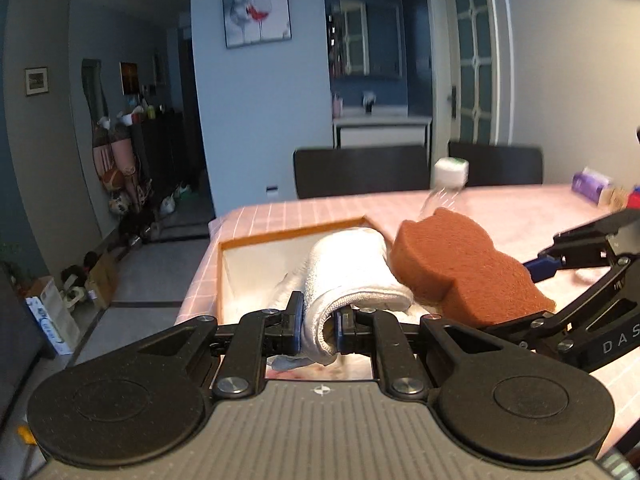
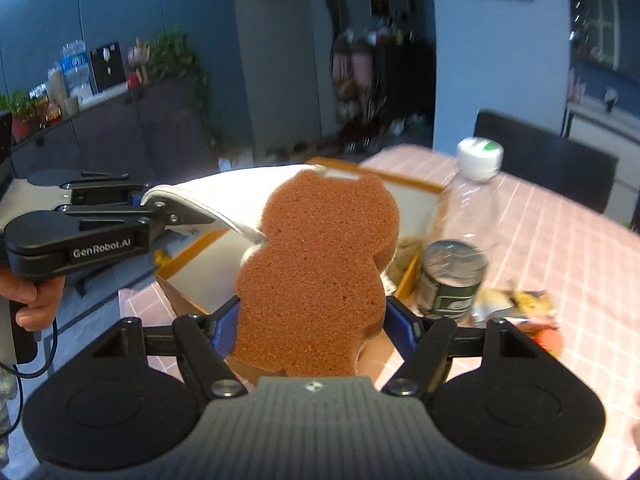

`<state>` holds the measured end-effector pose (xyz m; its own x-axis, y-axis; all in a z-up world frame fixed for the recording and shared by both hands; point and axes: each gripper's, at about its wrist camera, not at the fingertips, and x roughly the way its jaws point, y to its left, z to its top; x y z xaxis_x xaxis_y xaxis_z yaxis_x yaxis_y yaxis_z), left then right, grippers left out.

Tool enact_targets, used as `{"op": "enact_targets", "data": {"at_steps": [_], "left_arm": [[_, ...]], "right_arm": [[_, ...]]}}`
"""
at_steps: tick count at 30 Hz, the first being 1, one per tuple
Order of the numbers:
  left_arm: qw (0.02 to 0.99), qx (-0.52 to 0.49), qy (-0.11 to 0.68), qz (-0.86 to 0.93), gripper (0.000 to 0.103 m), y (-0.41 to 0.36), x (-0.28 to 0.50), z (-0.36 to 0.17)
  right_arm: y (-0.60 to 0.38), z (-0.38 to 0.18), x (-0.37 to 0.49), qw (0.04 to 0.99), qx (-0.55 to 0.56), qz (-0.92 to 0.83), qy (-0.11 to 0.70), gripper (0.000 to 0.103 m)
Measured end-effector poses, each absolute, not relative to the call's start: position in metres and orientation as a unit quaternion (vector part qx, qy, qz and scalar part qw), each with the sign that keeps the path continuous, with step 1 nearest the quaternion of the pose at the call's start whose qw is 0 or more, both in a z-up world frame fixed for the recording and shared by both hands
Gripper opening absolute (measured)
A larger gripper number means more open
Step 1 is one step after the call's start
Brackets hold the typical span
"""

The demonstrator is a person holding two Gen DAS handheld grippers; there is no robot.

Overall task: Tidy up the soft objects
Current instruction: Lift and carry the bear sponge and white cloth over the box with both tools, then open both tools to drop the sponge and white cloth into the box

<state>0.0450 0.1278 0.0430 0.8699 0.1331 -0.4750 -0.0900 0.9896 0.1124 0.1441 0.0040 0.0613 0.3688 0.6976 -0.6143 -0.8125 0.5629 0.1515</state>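
**Spotter:** What are you carrying?

**Operator:** Two soft things. My left gripper (image 1: 318,330) is clamped on a rolled white towel (image 1: 352,276), jaws nearly together with the cloth pinched between them. My right gripper (image 2: 312,320) is clamped across the lower part of a brown sponge (image 2: 316,268) cut in an animal shape, jaws wide apart because the sponge fills them.

**Spotter:** Where are they over the table?

**Operator:** Both hang above an orange-rimmed box (image 1: 288,234) with a white inside, which sits by the table's near left corner. The towel is over the box's opening; the sponge is just beside it on the right, touching or almost touching the towel. I can't tell which.

**Spotter:** Anything close by?

**Operator:** A clear plastic bottle (image 2: 468,216) with a white cap stands beside the box's right side, on the pink checked tablecloth (image 2: 560,240). Some crumpled wrappers (image 2: 516,304) lie near it, blurred. Farther along the table's right edge there's a purple packet (image 1: 592,184). Two dark chairs (image 1: 360,170) stand at the far edge. In the right wrist view I see a hand (image 2: 30,300) on the left gripper's handle.
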Motion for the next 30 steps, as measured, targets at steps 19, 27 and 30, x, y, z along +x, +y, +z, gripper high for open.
{"op": "enact_targets", "data": {"at_steps": [19,27,30], "left_arm": [[0.889,0.215,0.404,0.025,0.017,0.133,0.091,-0.021],[0.879,0.207,0.429,0.016,0.025,0.138,0.093,-0.025],[0.882,0.194,0.428,0.017,0.032,0.141,0.09,-0.019]], "right_arm": [[0.1,0.01,0.189,0.775,-0.244,0.44,0.382,0.074],[0.107,0.008,0.185,0.768,-0.272,0.436,0.382,0.076],[0.108,0.013,0.187,0.768,-0.268,0.442,0.378,0.077]]}}
